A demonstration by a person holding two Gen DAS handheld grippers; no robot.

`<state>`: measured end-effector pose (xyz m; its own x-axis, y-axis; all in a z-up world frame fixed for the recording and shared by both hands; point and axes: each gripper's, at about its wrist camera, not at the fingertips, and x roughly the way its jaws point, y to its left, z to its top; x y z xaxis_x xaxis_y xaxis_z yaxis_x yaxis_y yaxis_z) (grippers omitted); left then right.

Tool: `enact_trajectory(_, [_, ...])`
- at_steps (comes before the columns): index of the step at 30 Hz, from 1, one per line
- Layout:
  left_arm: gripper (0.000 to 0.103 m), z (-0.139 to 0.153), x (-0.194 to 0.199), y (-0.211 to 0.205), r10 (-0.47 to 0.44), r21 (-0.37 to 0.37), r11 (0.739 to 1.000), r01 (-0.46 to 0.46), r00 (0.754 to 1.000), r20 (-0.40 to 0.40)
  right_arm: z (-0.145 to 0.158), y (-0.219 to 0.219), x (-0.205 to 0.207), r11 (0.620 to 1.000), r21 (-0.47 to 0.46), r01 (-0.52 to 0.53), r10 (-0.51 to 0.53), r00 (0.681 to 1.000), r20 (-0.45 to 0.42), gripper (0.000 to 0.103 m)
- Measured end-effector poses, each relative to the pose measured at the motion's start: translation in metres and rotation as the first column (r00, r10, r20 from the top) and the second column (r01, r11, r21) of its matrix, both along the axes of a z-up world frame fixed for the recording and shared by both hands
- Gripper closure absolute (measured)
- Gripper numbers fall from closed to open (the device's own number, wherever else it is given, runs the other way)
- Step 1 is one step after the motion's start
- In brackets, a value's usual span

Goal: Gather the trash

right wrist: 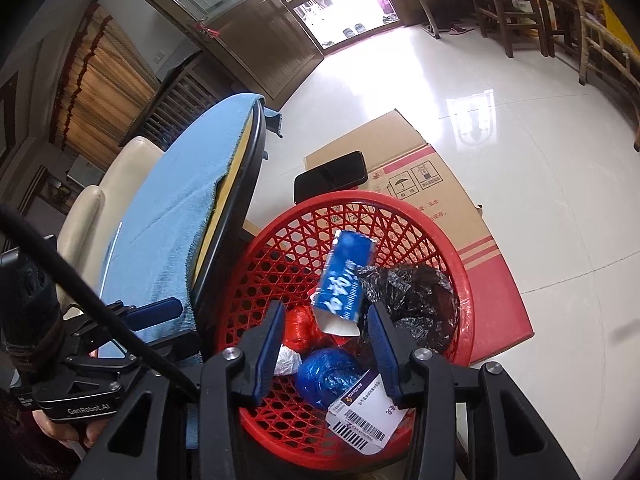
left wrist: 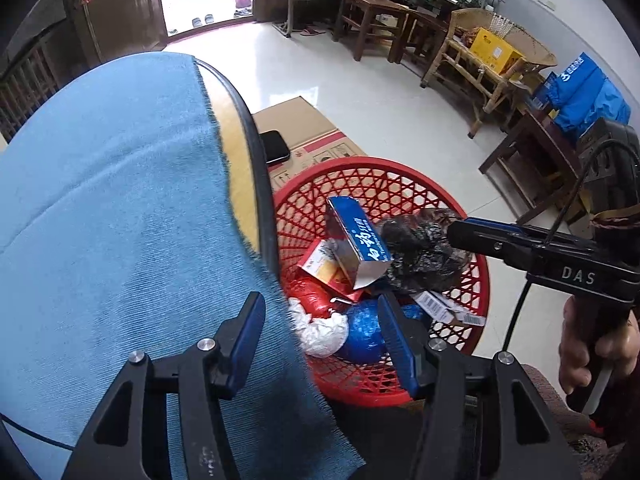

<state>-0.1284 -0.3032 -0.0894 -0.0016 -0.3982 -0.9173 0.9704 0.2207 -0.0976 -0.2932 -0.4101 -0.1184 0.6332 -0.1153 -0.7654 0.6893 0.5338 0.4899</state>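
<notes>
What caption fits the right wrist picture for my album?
Open right gripper hovers over a red basket holding a blue box, black bag and other trash.

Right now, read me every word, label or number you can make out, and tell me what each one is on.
"DAS": right gripper, on its body.
"GenRobot.AI": left gripper, on its body.
White Chinese characters, with small Latin print too blurred to read: blue box in the basket.
Barcode with small print, too small to read: white label.
Handling symbols and Chinese print, too small to read: carton.
White print, unreadable: blue bag.
</notes>
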Motion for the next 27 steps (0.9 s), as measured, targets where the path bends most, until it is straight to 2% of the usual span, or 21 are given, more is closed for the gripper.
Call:
enact_trajectory(3, [0.042,0.006,0.006,0.004,0.047,0.005,0.999,-0.048,0.996,0.079,0.002,0.001,0.003,1.000,-0.005,-0.007,0.007,1.000,0.002,0.056])
enact_trajectory(6, [0.037,0.017,0.016,0.010,0.105,-0.020,0.994,-0.104,0.984,0.143,0.006,0.002,0.007,1.000,-0.011,-0.018,0.018,1.000,-0.001,0.056])
enact_trajectory(9, [0.034,0.033,0.027,0.020,0.170,-0.060,0.985,-0.160,0.961,0.219,0.009,0.005,0.014,0.999,-0.024,-0.031,0.031,0.999,-0.007,0.052])
enact_trajectory(11, [0.032,0.043,0.035,0.029,0.214,-0.091,0.976,-0.196,0.941,0.263,0.013,0.008,0.020,0.999,-0.031,-0.043,0.042,0.999,-0.013,0.049])
enact_trajectory(16, [0.031,0.064,0.057,0.054,0.321,-0.159,0.946,-0.283,0.889,0.326,0.024,0.020,0.042,0.992,-0.077,-0.102,0.100,0.995,-0.031,0.049])
enact_trajectory(20, [0.031,0.076,0.074,0.076,0.393,-0.196,0.918,-0.343,0.850,0.351,0.035,0.032,0.066,0.979,-0.119,-0.168,0.164,0.986,-0.044,0.049])
enact_trajectory(24, [0.031,0.086,0.092,0.104,0.480,-0.234,0.877,-0.420,0.795,0.371,0.049,0.047,0.094,0.959,-0.156,-0.236,0.233,0.972,-0.042,0.048])
enact_trajectory(27, [0.031,0.093,0.107,0.128,0.547,-0.263,0.837,-0.480,0.742,0.388,0.061,0.060,0.116,0.940,-0.188,-0.285,0.283,0.958,-0.038,0.048])
